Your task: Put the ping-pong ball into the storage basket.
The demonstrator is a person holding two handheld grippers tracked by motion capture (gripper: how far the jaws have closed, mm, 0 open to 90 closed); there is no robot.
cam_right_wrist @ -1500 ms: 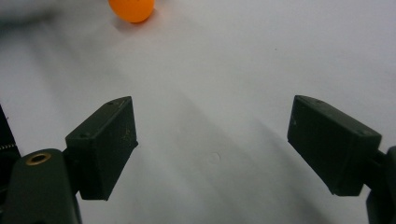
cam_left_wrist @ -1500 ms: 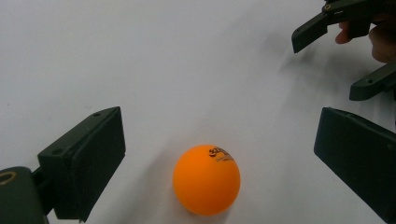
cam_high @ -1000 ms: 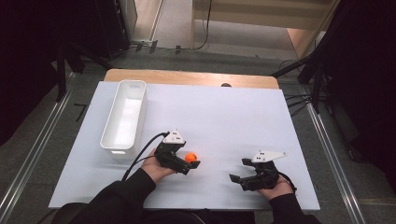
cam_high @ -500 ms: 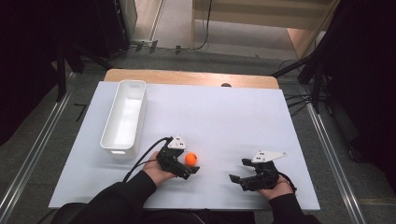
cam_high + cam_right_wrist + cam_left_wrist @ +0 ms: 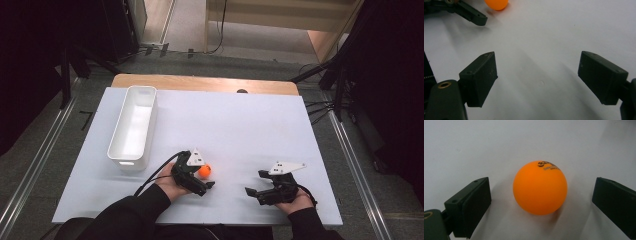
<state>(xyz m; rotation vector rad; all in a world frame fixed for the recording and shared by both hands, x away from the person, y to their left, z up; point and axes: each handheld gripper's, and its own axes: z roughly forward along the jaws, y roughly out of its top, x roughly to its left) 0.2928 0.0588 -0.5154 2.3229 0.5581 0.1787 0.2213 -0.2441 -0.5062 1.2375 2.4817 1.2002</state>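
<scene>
Here the orange ball (image 5: 540, 188) lay on the white table (image 5: 240, 125), between the spread jaws of the left gripper (image 5: 204, 179), touching neither. Nothing stood between ball and jaws. The white bin (image 5: 133, 126) sat near the ball, farther up the table and toward its left edge. The right gripper (image 5: 256, 183) rested well apart from the ball, its jaws wide apart and holding nothing.
</scene>
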